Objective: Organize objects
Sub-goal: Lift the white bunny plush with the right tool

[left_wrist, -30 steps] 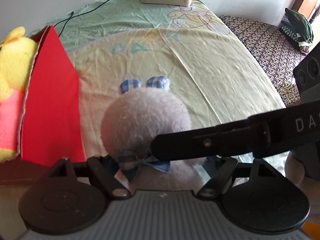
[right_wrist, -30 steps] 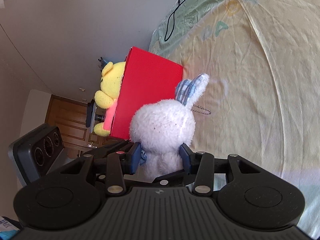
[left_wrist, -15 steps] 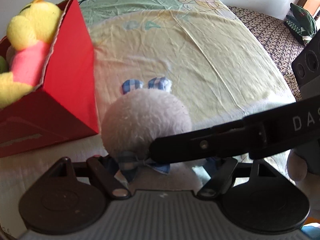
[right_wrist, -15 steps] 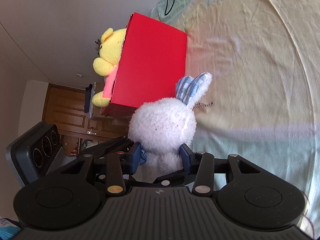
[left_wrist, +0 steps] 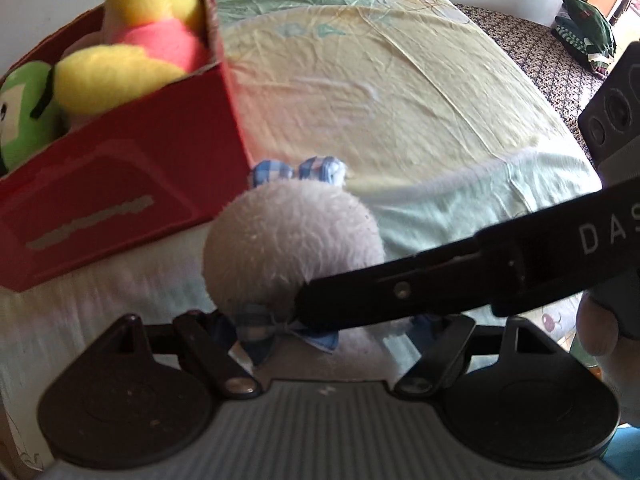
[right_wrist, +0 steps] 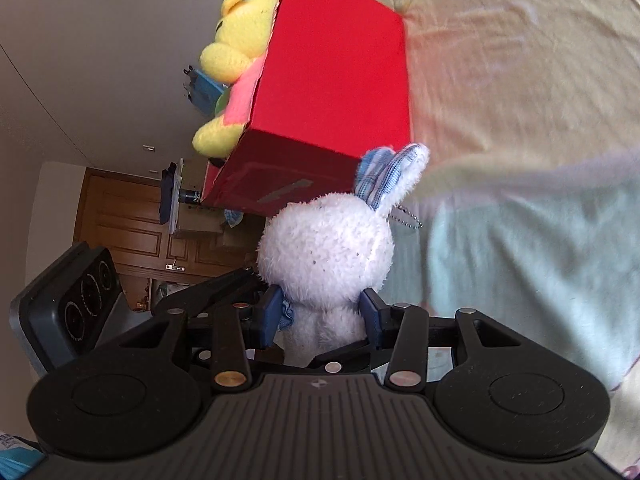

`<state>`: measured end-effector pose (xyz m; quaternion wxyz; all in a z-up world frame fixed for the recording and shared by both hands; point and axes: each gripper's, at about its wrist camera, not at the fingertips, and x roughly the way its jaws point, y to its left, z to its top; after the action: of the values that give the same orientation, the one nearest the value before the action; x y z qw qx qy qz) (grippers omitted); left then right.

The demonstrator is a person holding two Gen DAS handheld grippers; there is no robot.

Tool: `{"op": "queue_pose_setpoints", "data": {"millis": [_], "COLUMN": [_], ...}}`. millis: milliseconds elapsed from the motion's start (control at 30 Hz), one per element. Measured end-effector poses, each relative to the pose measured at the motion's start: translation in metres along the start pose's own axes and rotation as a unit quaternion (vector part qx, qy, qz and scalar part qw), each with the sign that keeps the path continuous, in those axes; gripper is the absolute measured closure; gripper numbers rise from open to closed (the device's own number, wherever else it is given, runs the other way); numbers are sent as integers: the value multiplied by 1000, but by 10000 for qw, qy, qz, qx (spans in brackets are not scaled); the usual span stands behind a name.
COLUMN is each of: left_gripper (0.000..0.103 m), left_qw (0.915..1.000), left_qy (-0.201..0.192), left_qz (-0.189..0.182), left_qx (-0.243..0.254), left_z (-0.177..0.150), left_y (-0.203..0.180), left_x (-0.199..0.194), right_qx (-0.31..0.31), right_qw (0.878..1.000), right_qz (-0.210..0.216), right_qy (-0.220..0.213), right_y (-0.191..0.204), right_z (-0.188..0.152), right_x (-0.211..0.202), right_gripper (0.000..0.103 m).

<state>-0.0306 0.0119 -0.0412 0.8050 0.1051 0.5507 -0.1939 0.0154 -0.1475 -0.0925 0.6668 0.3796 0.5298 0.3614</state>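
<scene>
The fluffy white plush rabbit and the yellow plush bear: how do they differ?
The fluffy white plush rabbit has blue checked ears; the yellow plush bear wears a pink top. The rabbit is clamped between gripper jaws outside the red cardboard box; the bear lies inside it. The bear looks bigger. Both are soft toys.

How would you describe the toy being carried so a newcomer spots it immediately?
On the bed's yellow sheet stands a red box of plush toys. Just beside it, clamped by both hand-held grippers, is the white bunny: fluffy, unlike the box's yellow and green toys, with blue-checked ears.
</scene>
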Motion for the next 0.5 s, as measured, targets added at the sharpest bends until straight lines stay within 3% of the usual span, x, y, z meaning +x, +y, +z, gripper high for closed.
{"op": "queue_pose_setpoints", "data": {"millis": [500], "left_gripper": [23], "left_qw": [9977], "left_qy": [-270], "left_qz": [323], "left_qx": [-533], "left_z": [-65], "left_y": [103], "left_x": [-56], "right_qx": [-597], "right_qw": [9968], "right_qz": [243], "right_qy": [478], "right_y": [78], "right_z": [-19], "right_x": [102], "right_gripper": [57]}}
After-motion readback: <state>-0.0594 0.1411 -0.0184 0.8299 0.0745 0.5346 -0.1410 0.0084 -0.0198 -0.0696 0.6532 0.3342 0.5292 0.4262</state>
